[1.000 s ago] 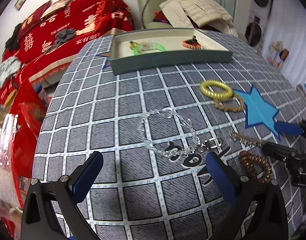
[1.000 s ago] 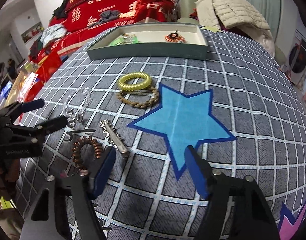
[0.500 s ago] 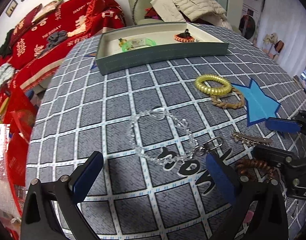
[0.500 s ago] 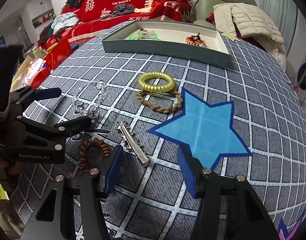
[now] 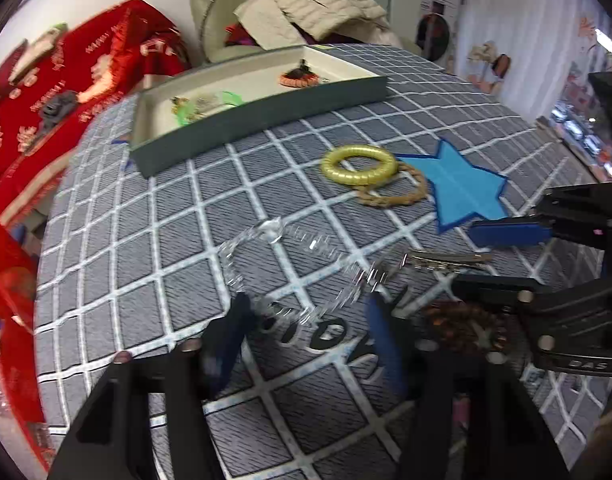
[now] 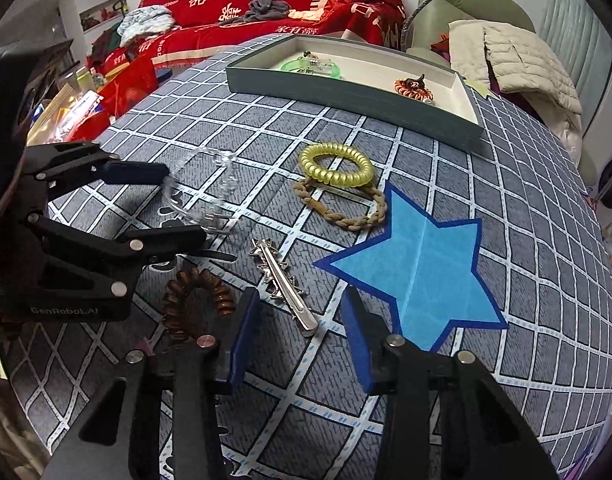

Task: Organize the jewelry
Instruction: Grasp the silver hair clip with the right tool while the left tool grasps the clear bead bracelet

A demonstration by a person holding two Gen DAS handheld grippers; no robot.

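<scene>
My left view smears with motion blur, worst on my own fingers (image 5: pixel 225 332) and the clear bracelet (image 5: pixel 293 268). My right view stays sharp. Even indoor light, soft shadows, dark bent corners.

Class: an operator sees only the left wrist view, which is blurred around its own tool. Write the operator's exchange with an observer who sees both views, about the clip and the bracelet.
Operator: Has the right tool gripped the clip?
Observer: No. The right tool has just been closing; the clip's near end lies between its jaws, untouched.
Operator: And my tool?
Observer: The left tool has just been closing too. The bracelet lies between its jaws, apparently not yet clamped.
</scene>
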